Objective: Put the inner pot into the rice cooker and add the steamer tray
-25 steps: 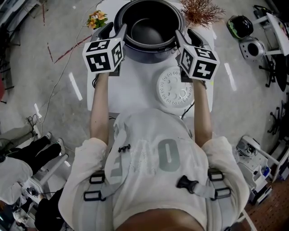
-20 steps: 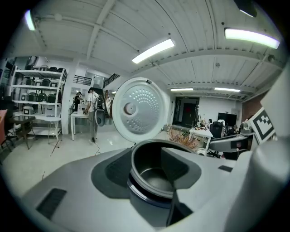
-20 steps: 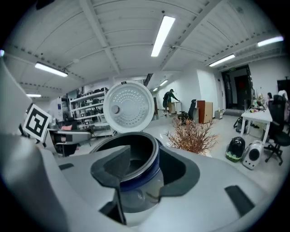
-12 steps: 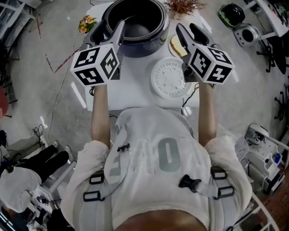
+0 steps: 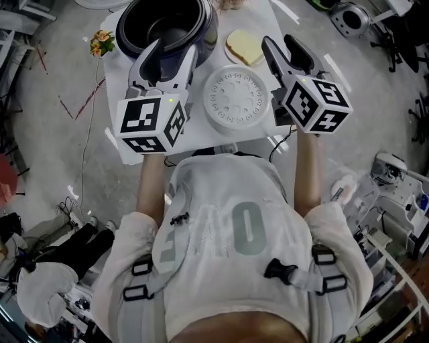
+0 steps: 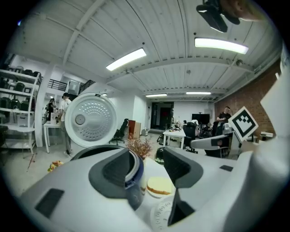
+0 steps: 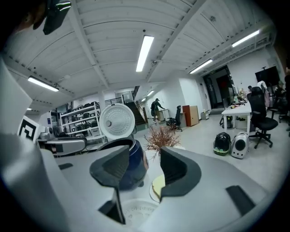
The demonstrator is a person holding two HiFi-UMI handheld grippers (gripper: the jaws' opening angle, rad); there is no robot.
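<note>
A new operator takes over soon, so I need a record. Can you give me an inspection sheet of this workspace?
Surface: white table.
Job's things: rice cooker with lid open, inner pot apparently inside; steamer tray flat on the table beside it.
Clutter: plate with yellow slab; flowers beside the cooker.
Grippers: left gripper and right gripper open, empty; jaws have just been opening.
Cables: thin cable on floor.
Surroundings: seated person; equipment on floor.

Rice cooker (image 7: 135,164) shell is being seen as glossy, dark blue; steamer tray (image 5: 236,99) is being shown as matt white plastic; table top (image 5: 196,134) is being seen smooth, white.
</note>
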